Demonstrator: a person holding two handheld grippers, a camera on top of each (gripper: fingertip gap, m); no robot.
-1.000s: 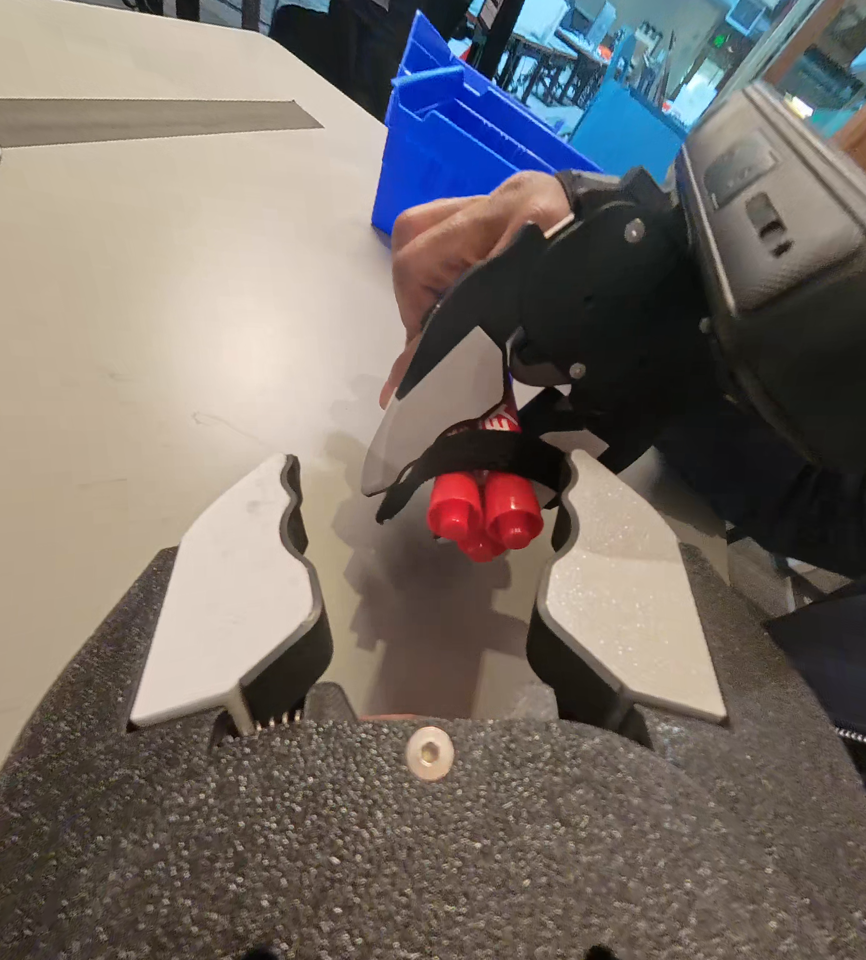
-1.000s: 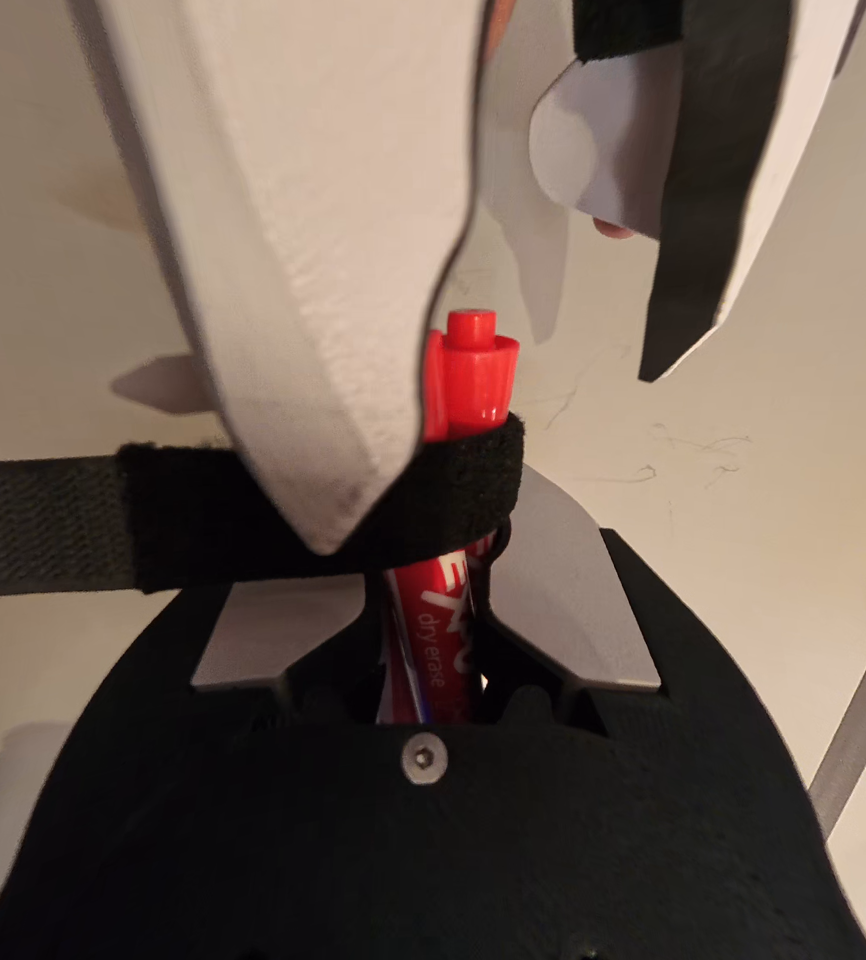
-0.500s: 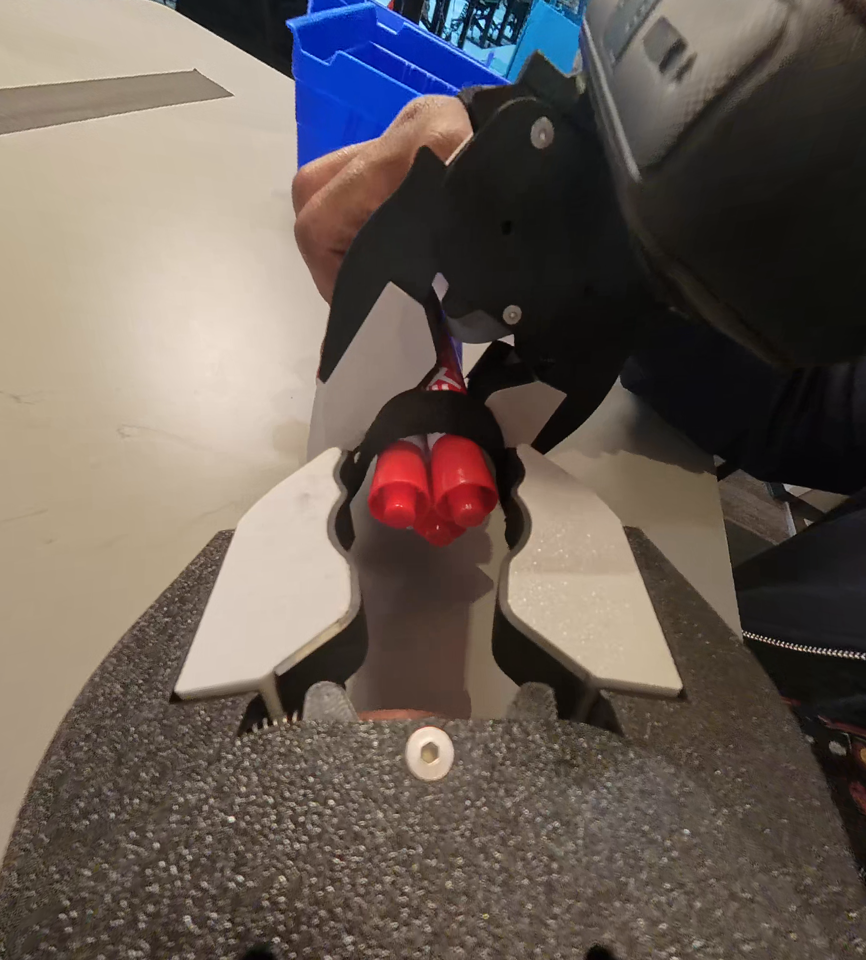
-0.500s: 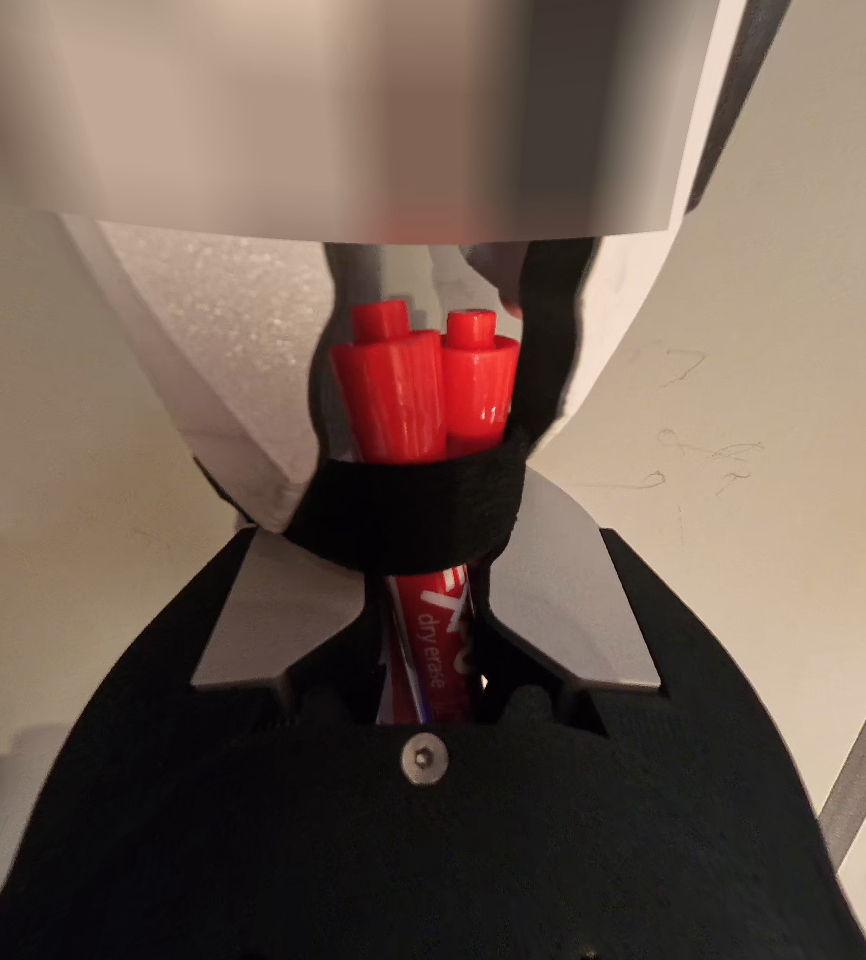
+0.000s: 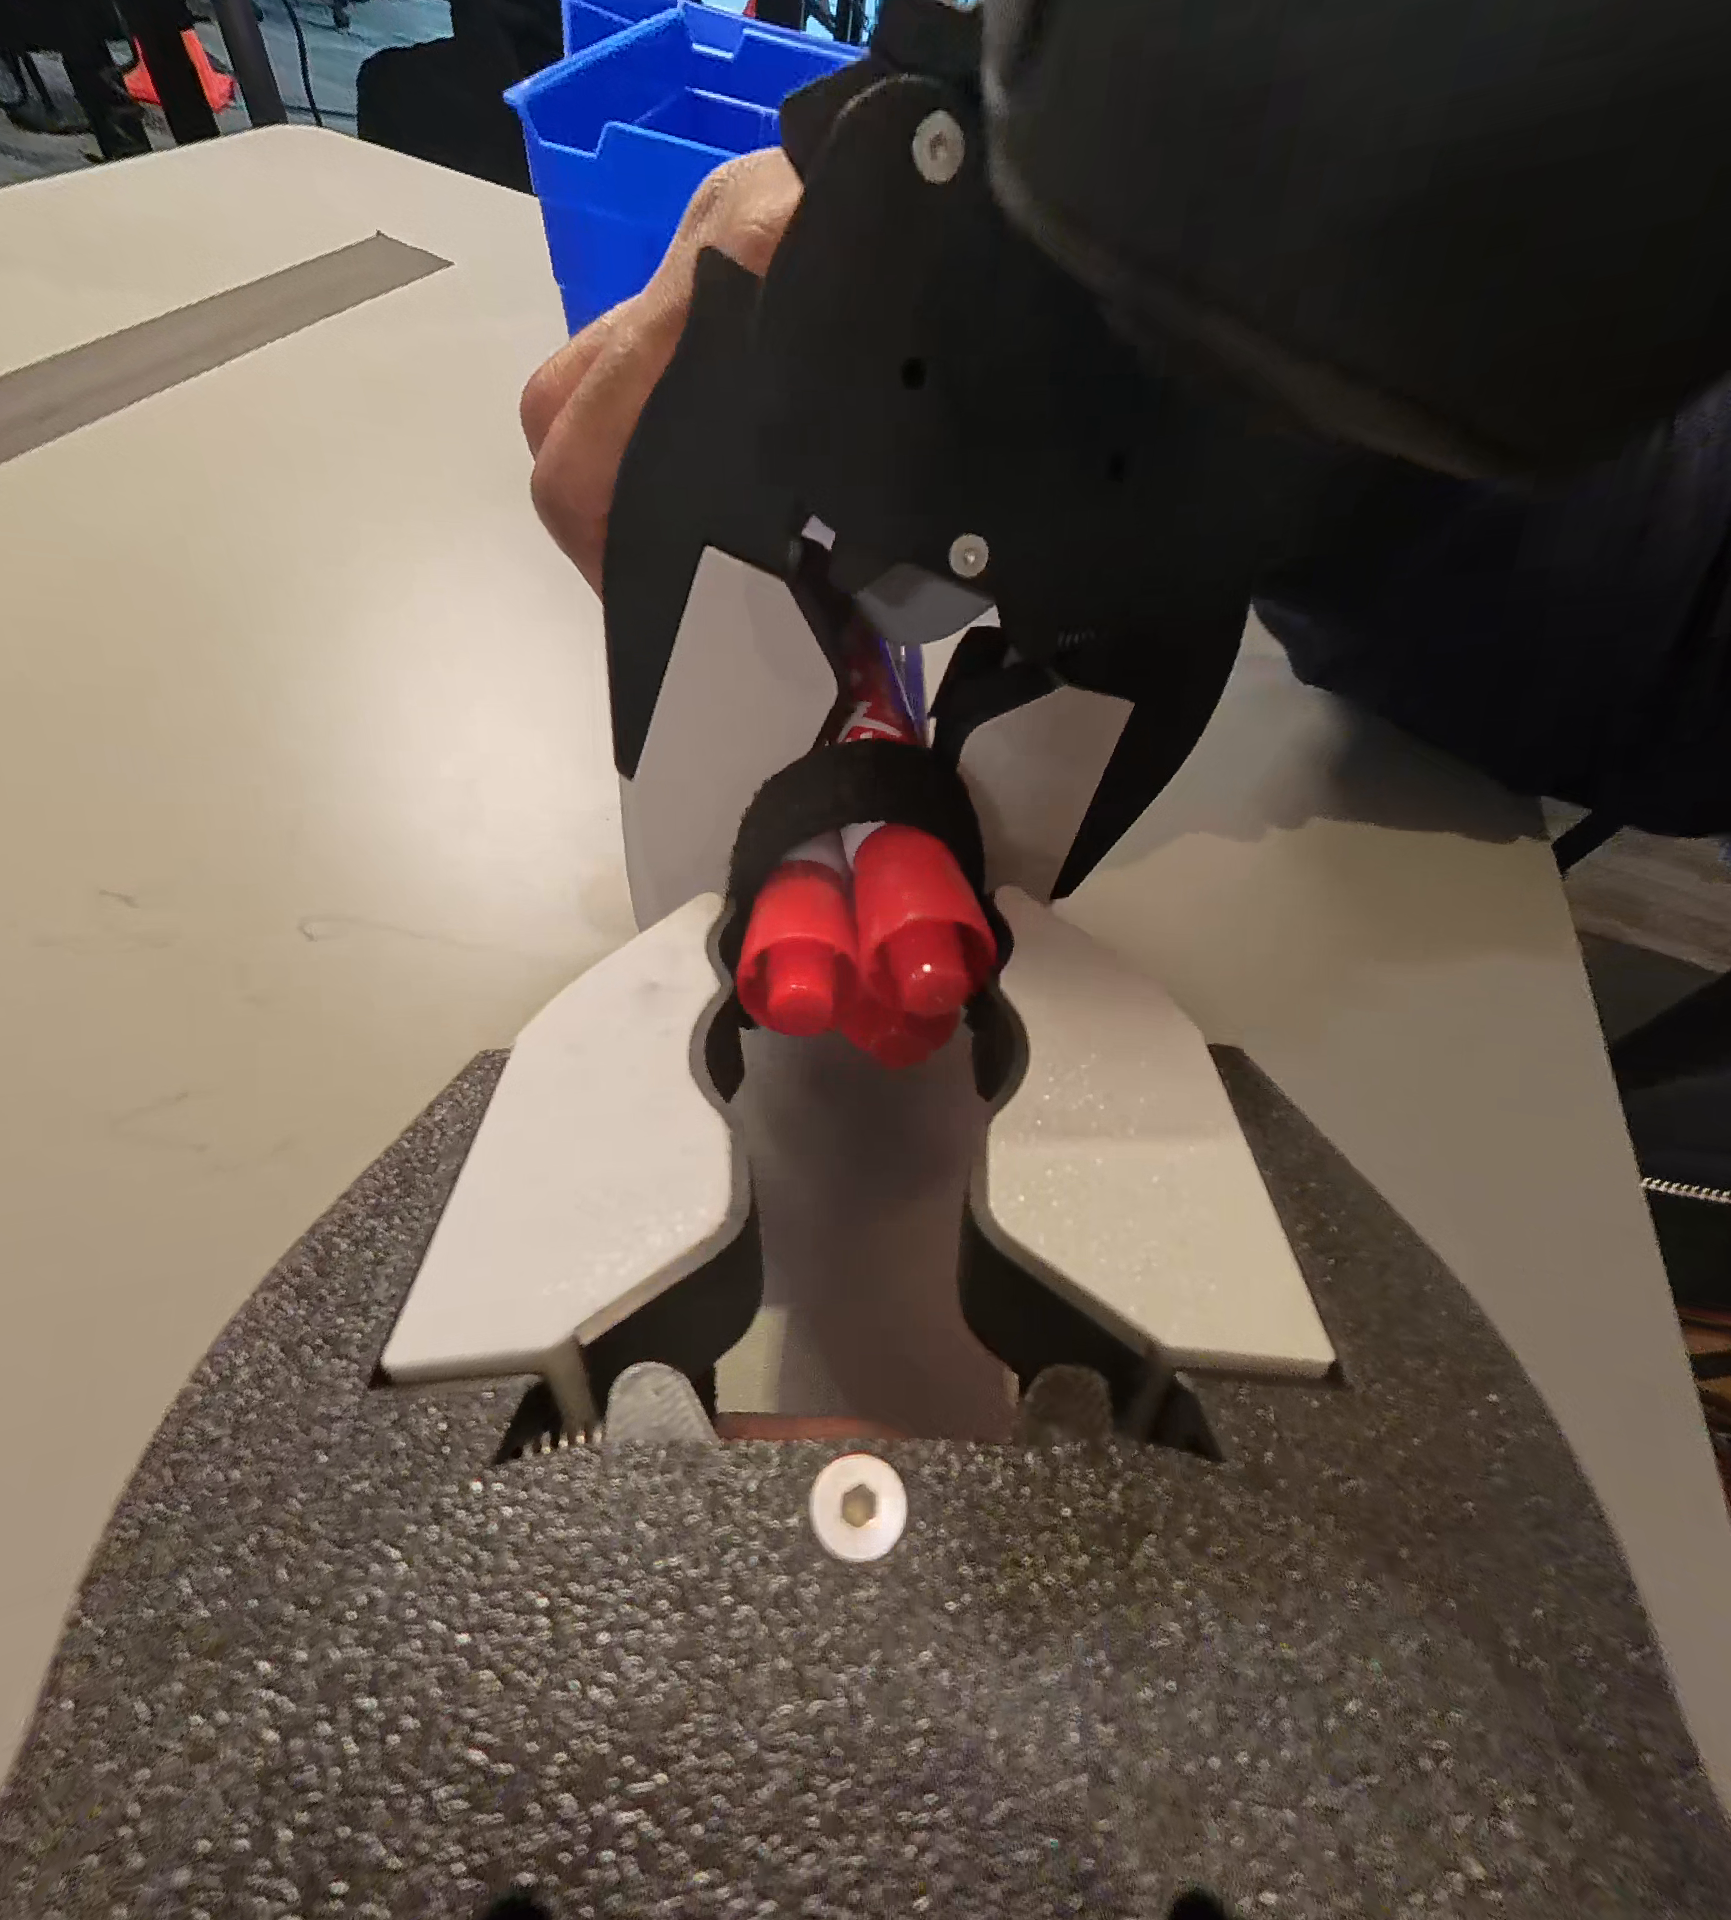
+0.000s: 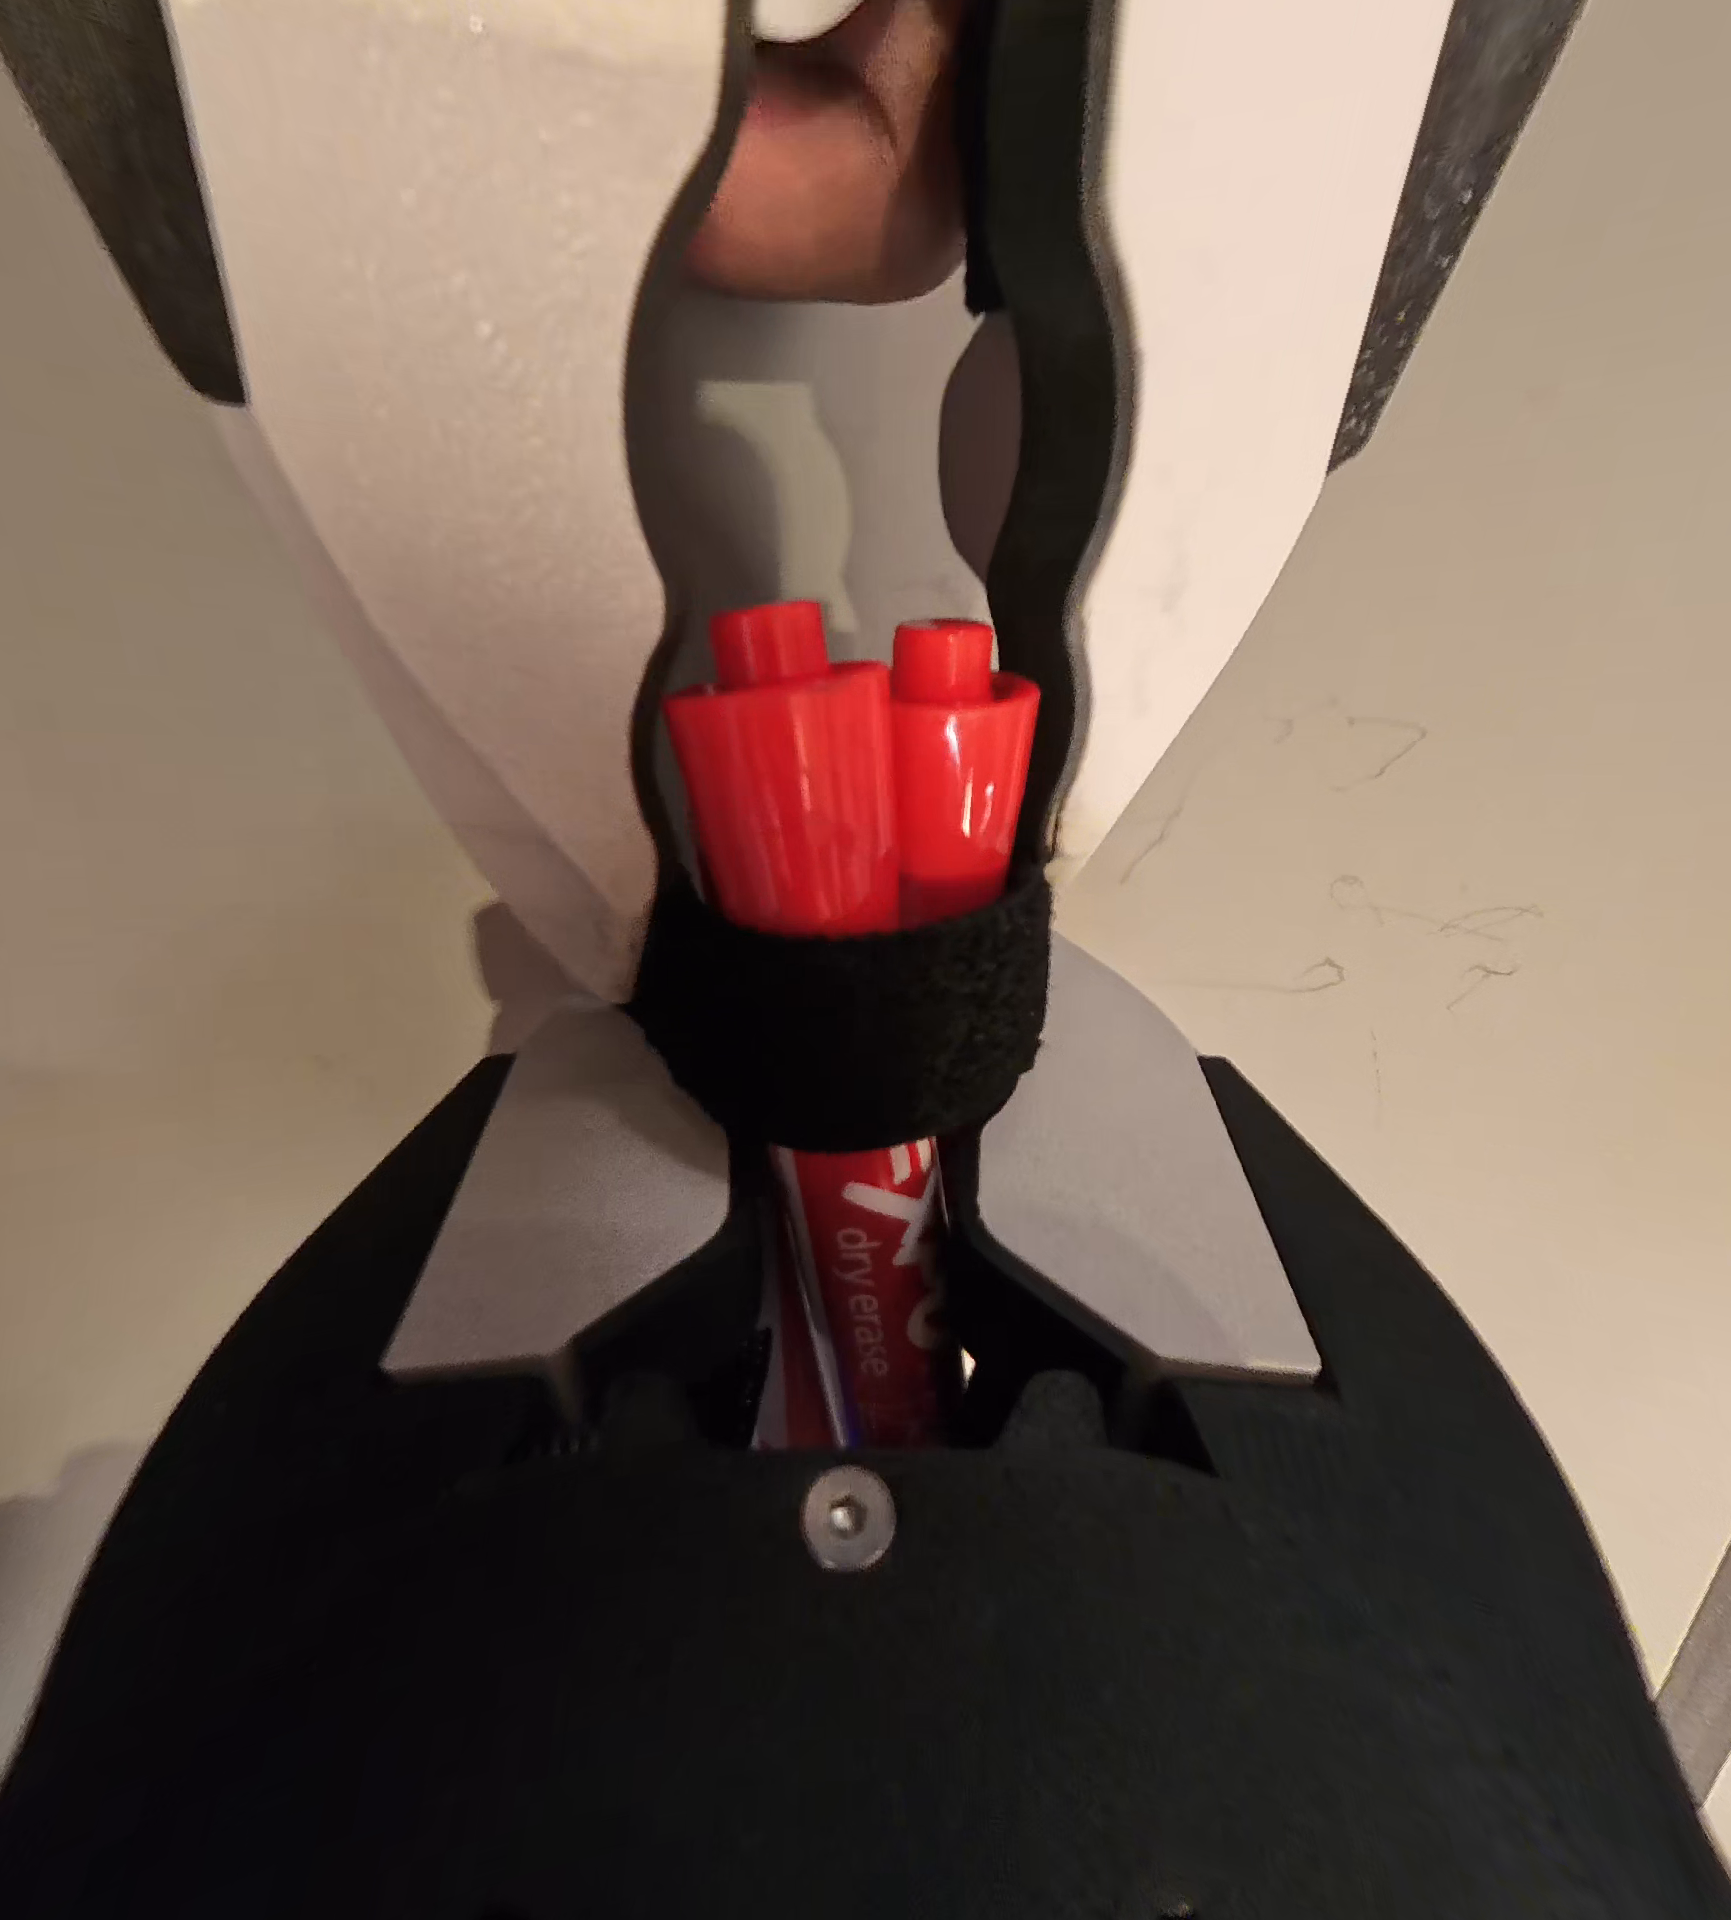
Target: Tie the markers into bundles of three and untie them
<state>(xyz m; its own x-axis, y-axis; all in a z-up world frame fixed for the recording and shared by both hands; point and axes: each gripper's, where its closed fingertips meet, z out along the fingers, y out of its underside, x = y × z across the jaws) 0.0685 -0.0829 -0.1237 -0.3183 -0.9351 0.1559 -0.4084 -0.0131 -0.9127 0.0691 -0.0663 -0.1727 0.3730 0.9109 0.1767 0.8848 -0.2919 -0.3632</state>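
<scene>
**Strap wrapped, bundle pinched from both ends**

Right gripper (image 6: 856,1081) clamps the red markers (image 6: 840,790) by their barrels; left gripper (image 5: 859,971), at twelve o'clock, squeezes the black strap (image 6: 840,1018) around their caps. Next, I judge: press the strap fast.

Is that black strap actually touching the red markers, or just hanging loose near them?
Touching. The right wrist view shows the black strap wrapped snugly around the red markers, no gap at its edge.
</scene>
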